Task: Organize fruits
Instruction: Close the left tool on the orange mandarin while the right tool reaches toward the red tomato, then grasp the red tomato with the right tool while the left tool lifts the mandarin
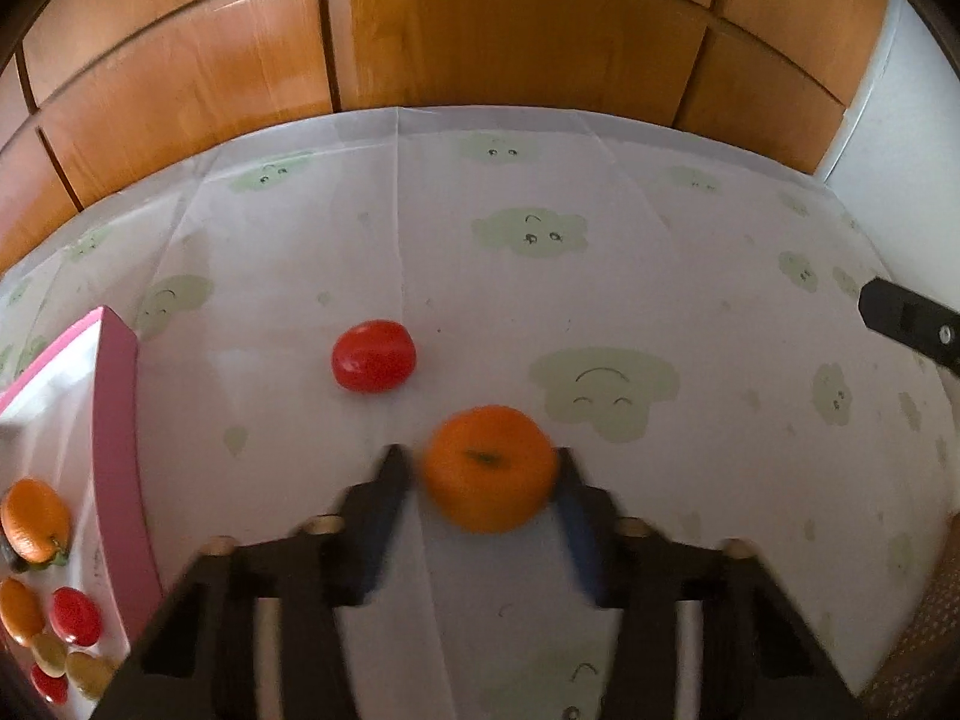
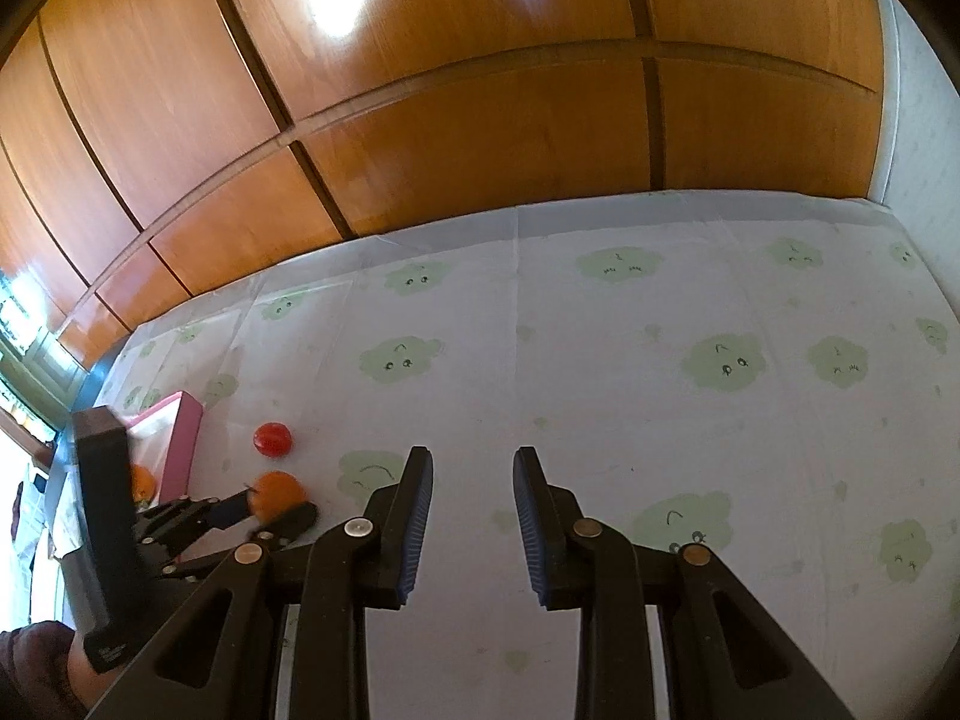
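The left gripper (image 1: pixel 486 468) has its two black fingers set either side of the round orange mandarin with a small green stalk (image 1: pixel 489 468), low in the centre of its own view; the right finger touches the peel, the left looks a sliver off, though blur makes that hard to call, so I cannot tell whether it truly has hold. To do this well, I'd say close squarely across the widest part and lift straight before swinging left, since a smooth round fruit will roll out of a lopsided pinch. The shiny red round tomato-like fruit (image 1: pixel 373 364) sits apart, up and left of it on the white tablecloth printed with pale green clouds (image 1: pixel 600 276). The pink-walled white tray (image 1: pixel 117 420) at the lower left edge already holds orange, red and yellowish fruits, but the frame cuts it off, so free room inside is unclear. The right gripper (image 2: pixel 473 480) hangs wide open over bare cloth, holding nothing
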